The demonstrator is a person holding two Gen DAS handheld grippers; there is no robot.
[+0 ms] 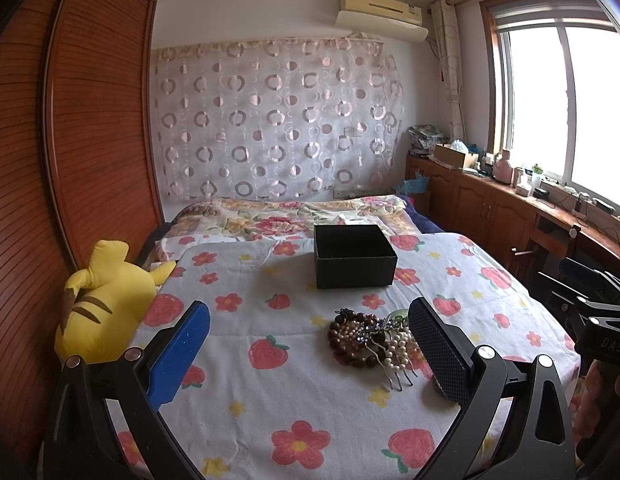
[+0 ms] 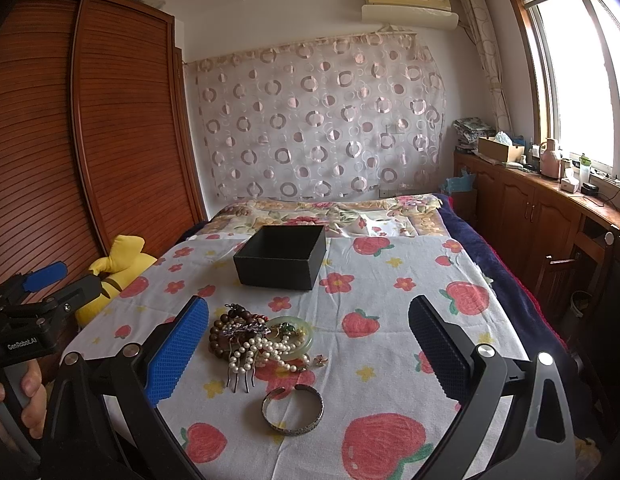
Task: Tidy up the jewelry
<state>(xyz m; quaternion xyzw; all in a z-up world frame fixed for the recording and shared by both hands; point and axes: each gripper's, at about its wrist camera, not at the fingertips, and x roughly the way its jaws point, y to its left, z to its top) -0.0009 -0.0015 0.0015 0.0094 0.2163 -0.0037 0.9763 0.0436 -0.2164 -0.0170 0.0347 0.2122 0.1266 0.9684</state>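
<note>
Both the left tongs (image 1: 310, 344) and right tongs (image 2: 308, 344) are hovering wide apart, holding nothing. The jewelry pile (image 2: 259, 338) is lying mid-frame on the bed (image 2: 390, 312), a silver bangle (image 2: 292, 411) sitting below it and the black box (image 2: 280, 257) standing open above.

Louvered wooden wardrobe (image 1: 89, 120), circle-patterned curtain (image 2: 322, 120), bright window (image 1: 566, 100), strawberry-print bedsheet (image 2: 410, 300).

Left gripper (image 1: 310, 360): black frame; silver round screw heads at the finger joints.
Left gripper pads (image 1: 177, 356): one blue, one black, with a fine mesh texture.
Right gripper (image 2: 308, 354): same black frame and silver screws; one blue pad, one black.
Markings: white "GenRobot.AI" on the left body; "DAS" on the right.
Left hand (image 2: 27, 400): bare skin, fingers on a grey handle.
</note>
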